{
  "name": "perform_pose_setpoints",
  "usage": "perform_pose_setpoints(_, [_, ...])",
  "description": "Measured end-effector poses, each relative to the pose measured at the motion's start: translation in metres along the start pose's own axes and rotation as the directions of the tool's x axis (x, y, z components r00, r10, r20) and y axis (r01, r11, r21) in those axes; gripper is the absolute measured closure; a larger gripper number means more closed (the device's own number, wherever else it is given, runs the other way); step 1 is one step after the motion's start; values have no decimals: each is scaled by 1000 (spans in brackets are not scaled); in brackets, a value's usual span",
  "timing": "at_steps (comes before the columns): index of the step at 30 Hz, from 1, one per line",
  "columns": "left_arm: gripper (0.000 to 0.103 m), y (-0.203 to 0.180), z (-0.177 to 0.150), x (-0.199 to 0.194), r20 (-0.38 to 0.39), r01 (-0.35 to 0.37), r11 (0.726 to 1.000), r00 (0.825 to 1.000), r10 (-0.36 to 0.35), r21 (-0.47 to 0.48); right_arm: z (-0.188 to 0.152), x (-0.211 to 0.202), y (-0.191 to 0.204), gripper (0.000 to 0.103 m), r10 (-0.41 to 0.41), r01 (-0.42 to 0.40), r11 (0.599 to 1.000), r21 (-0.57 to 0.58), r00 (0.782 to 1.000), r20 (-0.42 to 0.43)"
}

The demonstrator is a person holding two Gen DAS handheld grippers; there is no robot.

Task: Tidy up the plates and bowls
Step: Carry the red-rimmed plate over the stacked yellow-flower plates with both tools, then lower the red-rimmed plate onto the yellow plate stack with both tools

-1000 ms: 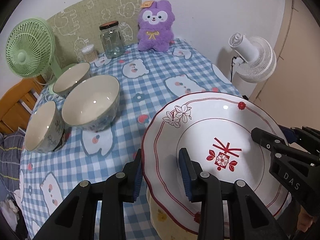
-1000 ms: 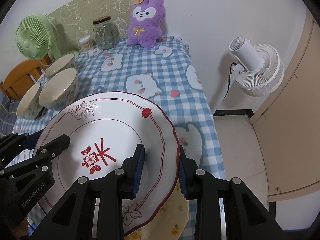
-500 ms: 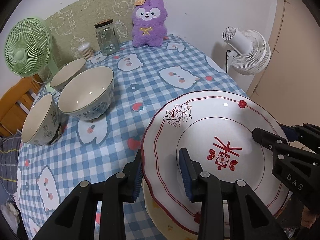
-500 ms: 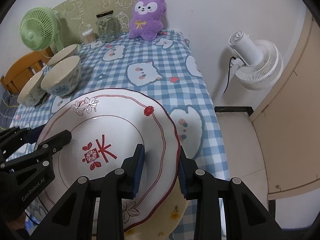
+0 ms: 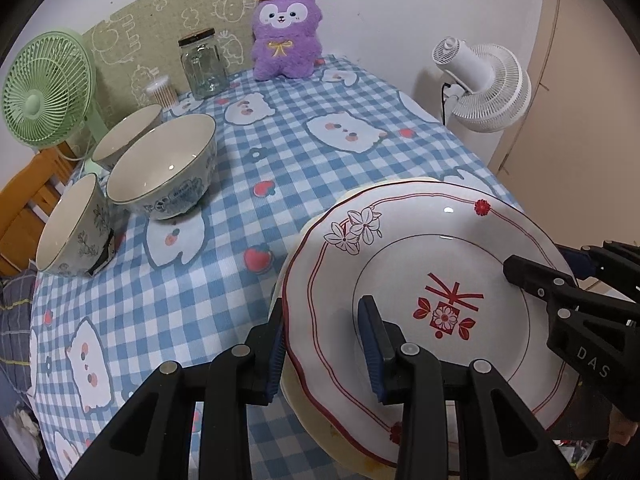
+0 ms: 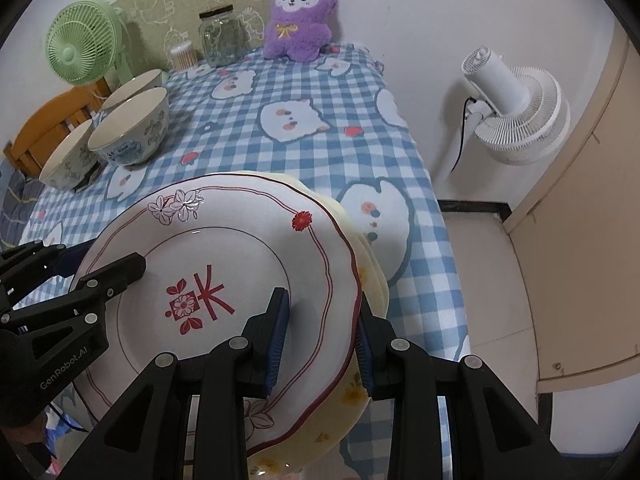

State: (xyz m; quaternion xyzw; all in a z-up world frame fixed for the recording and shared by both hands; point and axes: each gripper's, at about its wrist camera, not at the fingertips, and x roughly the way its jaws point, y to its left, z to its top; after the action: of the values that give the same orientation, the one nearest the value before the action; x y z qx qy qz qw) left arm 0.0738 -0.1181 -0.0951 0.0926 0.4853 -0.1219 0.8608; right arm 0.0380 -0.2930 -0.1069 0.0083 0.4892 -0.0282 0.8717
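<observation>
A white plate with red trim and a red flower mark [image 5: 432, 264] [image 6: 224, 264] is held level just above a pale yellow plate [image 5: 320, 424] [image 6: 372, 264] at the table's near edge. My left gripper [image 5: 324, 340] is shut on the white plate's left rim. My right gripper [image 6: 320, 332] is shut on its right rim. Three bowls stand at the left: a large blue-patterned bowl [image 5: 160, 168] [image 6: 128, 128], a leaf-patterned bowl [image 5: 72, 224] [image 6: 68, 160] and a third bowl [image 5: 128, 132] [image 6: 132, 84] behind them.
The table has a blue checked cloth [image 5: 280, 152]. At the back stand a purple plush toy [image 5: 286, 32], a glass jar [image 5: 202, 64] and a cotton-swab tub [image 5: 160, 92]. A green fan [image 5: 44, 88] is at the left, a white fan [image 5: 488, 84] off the right edge.
Both grippers have carried the white plate lower over the yellow plate, whose far rim now shows beyond it. The bowls have not moved.
</observation>
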Motion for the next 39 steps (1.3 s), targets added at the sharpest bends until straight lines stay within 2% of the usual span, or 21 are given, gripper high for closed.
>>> perform_pose_setpoints(32, [65, -30, -18, -4, 84, -46, 994, 996, 38, 94, -26, -14, -8, 69, -59, 58, 998, 39, 998, 22])
perform_pose_setpoints(39, [59, -48, -22, 4, 125, -129, 973, 986, 106, 190, -27, -11, -3, 70, -94, 94, 996, 11, 995, 39])
